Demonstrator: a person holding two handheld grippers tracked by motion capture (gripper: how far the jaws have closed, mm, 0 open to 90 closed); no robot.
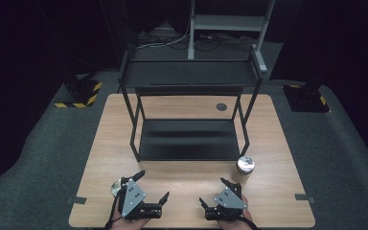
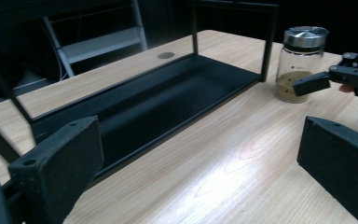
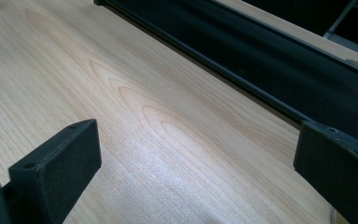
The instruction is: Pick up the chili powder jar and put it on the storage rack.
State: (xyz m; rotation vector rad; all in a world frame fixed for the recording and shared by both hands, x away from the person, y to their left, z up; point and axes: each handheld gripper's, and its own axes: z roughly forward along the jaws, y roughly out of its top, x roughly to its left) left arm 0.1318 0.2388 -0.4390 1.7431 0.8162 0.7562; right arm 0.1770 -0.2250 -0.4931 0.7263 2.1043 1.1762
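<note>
**Two grippers, two jars, one rack**

Left gripper [image 1: 152, 184] and right gripper [image 1: 213, 191]: jaws wide apart, holding nothing. Two jars: one glass jar [image 1: 244, 170], steel-lidded, yellowish powder inside, just beside right gripper; second jar [image 1: 117, 187] beside left gripper. Wooden table [image 1: 182, 179]; black two-tier rack [image 1: 188, 139], trays bare. Dark room, grey carpet.

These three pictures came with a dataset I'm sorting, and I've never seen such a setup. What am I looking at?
A person sits at a wooden table holding a hand-held grasping tool in each hand. The high view looks down from above: the left tongs and right tongs sit near the bottom edge. The other two pictures come from cameras riding on each tool, looking out between its own black jaws. Both tongs are open and hold nothing. On the table stands a black two-level metal rack. A glass jar with a silver lid stands beside the rack, close to the right tongs. Another small jar sits by the left tongs, partly hidden.
</note>
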